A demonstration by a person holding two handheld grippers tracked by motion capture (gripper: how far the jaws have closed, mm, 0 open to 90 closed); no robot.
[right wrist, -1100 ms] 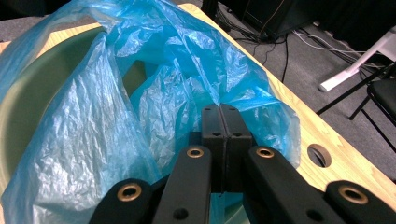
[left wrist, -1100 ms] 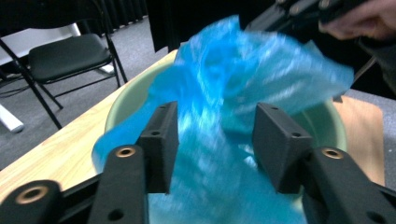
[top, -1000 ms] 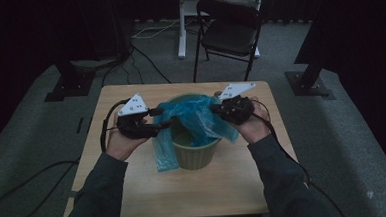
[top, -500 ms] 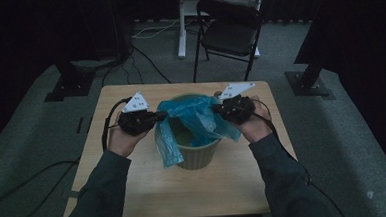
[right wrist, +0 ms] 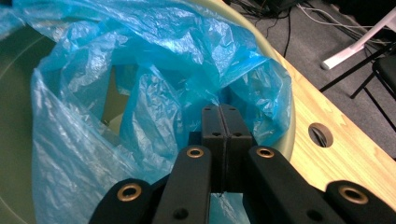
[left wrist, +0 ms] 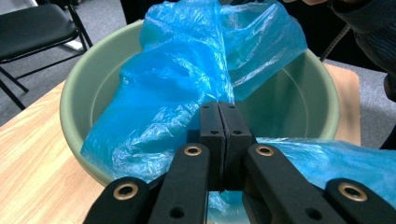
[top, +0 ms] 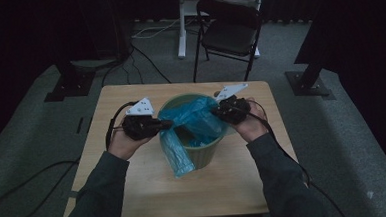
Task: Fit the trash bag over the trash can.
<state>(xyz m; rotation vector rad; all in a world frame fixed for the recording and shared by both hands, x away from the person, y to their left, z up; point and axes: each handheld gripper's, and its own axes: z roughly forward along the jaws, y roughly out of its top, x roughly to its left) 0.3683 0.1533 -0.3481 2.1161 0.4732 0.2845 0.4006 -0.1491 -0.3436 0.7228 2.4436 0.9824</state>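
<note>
Bag (top: pixel 194 121) of thin blue plastic sits partly inside the green bin (top: pixel 203 155) in the middle of the tabletop (top: pixel 135 191), one loose tail hanging over the near rim. I judge it feather-light, limp and slick, likely to tear if I yank, so the hem is the place to hold. My left claw (left wrist: pixel 219 122) has just closed and now pinches a fold of film at the bin's left edge; my right claw (right wrist: pixel 219 122) is pressed together on the hem at the right edge. Both grips look thin, so I'd spread the mouth gently. Behind the tabletop stands a chair (top: pixel 229 34).
</note>
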